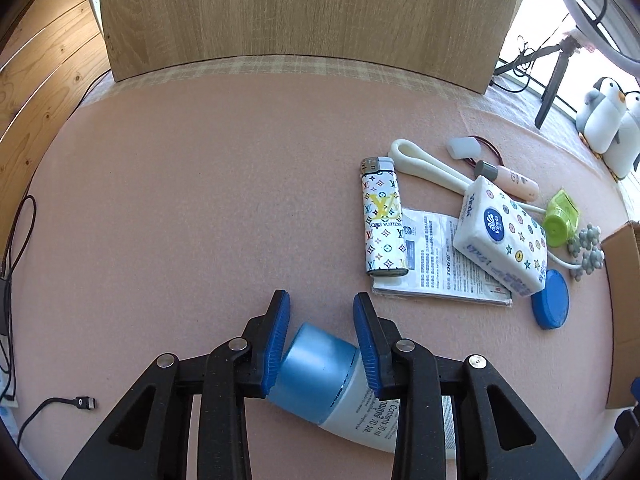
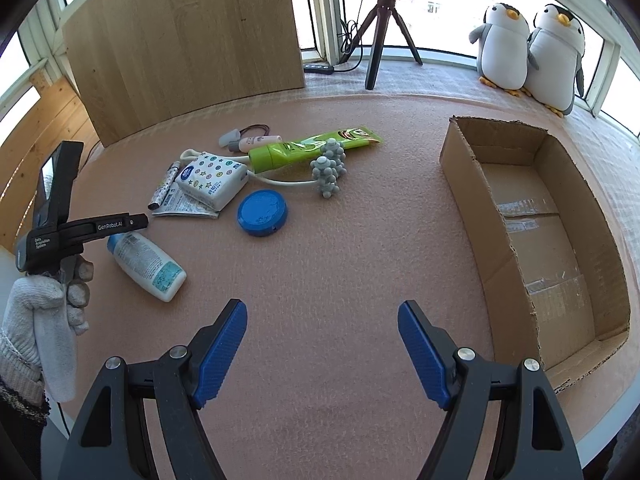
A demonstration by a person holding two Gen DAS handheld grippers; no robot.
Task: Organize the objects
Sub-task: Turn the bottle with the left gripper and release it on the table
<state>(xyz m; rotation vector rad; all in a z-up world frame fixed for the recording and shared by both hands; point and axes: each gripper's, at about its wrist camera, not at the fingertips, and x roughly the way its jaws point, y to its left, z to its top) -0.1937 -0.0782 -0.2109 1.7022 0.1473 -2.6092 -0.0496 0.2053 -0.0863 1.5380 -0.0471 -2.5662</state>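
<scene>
Bottle lying flat on the pink mat, long axis diagonal, blue cap toward the clutter of small items, base toward the near-left edge; body white with printed label and a teal patch, cap pale blue. Left gripper has its blue pads closed against the cap from both sides, held low by a gloved hand. Right gripper hovers over bare mat, jaws spread wide, holding nothing, cardboard box to its right
</scene>
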